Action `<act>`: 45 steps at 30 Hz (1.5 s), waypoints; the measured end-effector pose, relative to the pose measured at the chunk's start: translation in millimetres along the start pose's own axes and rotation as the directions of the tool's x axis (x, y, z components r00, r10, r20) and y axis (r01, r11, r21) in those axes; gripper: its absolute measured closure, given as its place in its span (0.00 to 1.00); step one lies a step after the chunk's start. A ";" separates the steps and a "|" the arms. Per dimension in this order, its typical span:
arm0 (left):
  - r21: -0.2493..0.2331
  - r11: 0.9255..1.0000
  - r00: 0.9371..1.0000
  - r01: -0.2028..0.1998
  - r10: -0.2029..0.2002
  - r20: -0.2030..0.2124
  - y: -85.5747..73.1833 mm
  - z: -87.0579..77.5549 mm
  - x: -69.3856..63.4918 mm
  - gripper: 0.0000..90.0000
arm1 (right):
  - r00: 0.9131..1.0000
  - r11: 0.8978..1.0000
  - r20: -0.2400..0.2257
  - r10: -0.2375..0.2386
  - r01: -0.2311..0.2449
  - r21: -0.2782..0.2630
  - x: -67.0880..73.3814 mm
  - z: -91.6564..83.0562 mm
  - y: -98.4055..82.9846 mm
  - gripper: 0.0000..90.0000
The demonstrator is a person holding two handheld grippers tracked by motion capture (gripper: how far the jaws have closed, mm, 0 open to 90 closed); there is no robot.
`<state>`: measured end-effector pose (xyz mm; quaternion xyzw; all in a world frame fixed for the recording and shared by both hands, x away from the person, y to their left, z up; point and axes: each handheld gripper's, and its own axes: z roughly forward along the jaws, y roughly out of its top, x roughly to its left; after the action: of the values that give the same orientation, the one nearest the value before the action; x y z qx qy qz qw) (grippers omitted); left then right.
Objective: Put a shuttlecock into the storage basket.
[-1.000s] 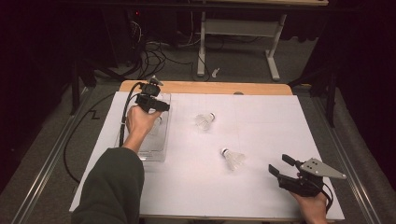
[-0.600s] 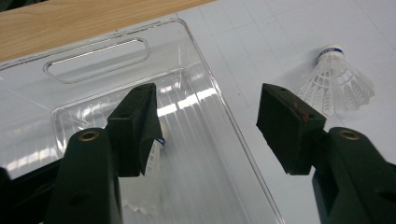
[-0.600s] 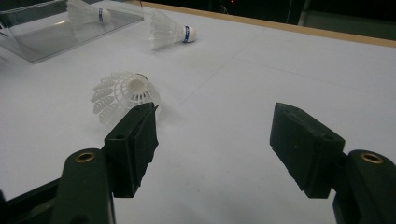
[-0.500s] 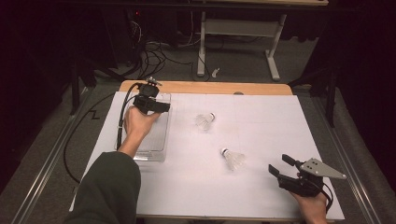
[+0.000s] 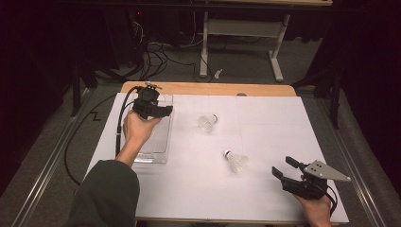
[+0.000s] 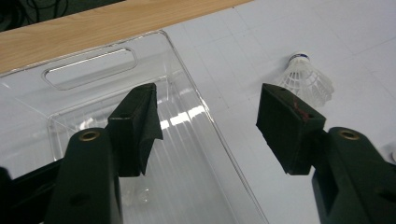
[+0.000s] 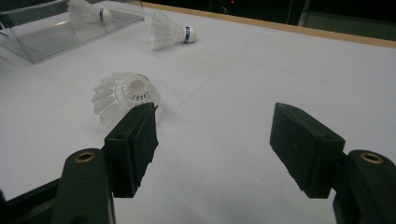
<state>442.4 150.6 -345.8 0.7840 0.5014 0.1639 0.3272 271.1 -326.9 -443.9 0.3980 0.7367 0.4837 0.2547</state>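
Desk: white sheet over a wooden top (image 5: 203,88), which shows as a strip along the far edge.
Tray (image 5: 158,142): clear plastic, flat on the sheet at the left side, its handle slot toward the wooden strip; in the right gripper view a shuttlecock (image 7: 88,13) shows at the tray, though whether it lies inside or just behind cannot be told.
Left gripper (image 5: 161,112): held in the person's left hand (image 5: 137,127) above the far end of the tray – jaws spread wide and empty. In the left gripper view one jaw hangs over the tray floor, the other over the bare sheet beyond the tray's wall.
Far shuttle (image 5: 207,122): on its side on the sheet, right of the tray and near the left gripper, cork pointing right; it also shows past the jaws in the left gripper view (image 6: 306,79).
Near shuttle (image 5: 235,161): on its side toward the middle of the sheet, between the far shuttle and the right gripper, apart from both.
Right gripper (image 5: 283,172): low at the near right corner of the sheet, in the right hand (image 5: 316,210) – jaws spread, holding nothing, pointing left at the near shuttle (image 7: 125,95), which lies just beyond one jaw without touching it.
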 end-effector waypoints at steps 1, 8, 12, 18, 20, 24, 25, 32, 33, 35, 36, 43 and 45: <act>-0.005 1.000 1.000 0.000 0.000 0.002 -1.6 -1.2 0.2 0.44 | 1.000 1.000 0.000 0.001 -0.001 0.000 -0.1 0.0 0.0 0.36; -0.038 0.999 1.000 -0.001 0.001 0.002 -11.5 -10.5 2.2 0.44 | 1.000 1.000 0.000 0.001 -0.001 0.001 -0.1 0.2 0.1 0.36; -0.051 0.999 1.000 0.000 0.000 0.005 -15.8 -14.3 2.7 0.44 | 1.000 1.000 0.001 0.002 -0.002 0.001 0.0 0.3 0.1 0.36; -0.069 0.998 1.000 -0.013 0.013 0.005 -21.3 -19.3 0.0 0.44 | 1.000 1.000 0.001 0.002 -0.002 0.000 -0.1 0.0 0.0 0.36; -0.076 0.997 1.000 -0.013 0.014 0.011 -24.2 -21.5 -0.8 0.44 | 1.000 1.000 0.001 0.003 -0.003 0.000 0.0 -0.2 0.0 0.36; -0.090 0.996 1.000 -0.013 0.015 0.018 -30.4 -25.8 -1.1 0.44 | 1.000 1.000 0.001 0.005 -0.005 0.000 0.0 -0.1 0.1 0.36; -0.096 0.995 1.000 -0.013 0.015 0.018 -31.8 -26.7 -1.3 0.44 | 1.000 1.000 0.002 0.004 -0.004 0.000 0.0 0.0 0.2 0.36; -0.121 0.993 1.000 -0.004 0.008 0.030 -39.1 -31.7 -0.7 0.44 | 1.000 1.000 0.003 0.007 -0.007 0.001 -0.3 0.2 0.2 0.36; -0.125 0.992 1.000 -0.004 0.008 0.029 -40.3 -32.1 -0.8 0.44 | 1.000 1.000 0.003 0.007 -0.007 0.000 -0.2 0.3 0.2 0.36; -0.132 0.991 1.000 -0.005 0.009 0.030 -42.7 -33.3 -1.0 0.44 | 1.000 1.000 0.003 0.008 -0.008 0.000 -0.1 0.3 0.3 0.36; -0.130 0.992 1.000 -0.006 0.010 0.029 -43.6 -33.9 -1.1 0.44 | 1.000 1.000 0.003 0.008 -0.008 0.000 -0.3 0.3 0.3 0.36; -0.150 0.989 0.999 -0.013 0.017 0.028 -48.1 -39.3 -3.1 0.44 | 1.000 1.000 0.003 0.005 -0.005 0.001 0.2 0.8 0.3 0.36; -0.154 0.988 0.999 -0.013 0.018 0.030 -49.7 -40.0 -3.9 0.44 | 1.000 1.000 0.003 0.005 -0.005 0.001 0.2 0.8 0.4 0.36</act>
<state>383.5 175.1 -349.8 0.7629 0.4759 0.1923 0.3930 271.7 -326.3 -443.9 0.4006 0.7356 0.4836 0.2542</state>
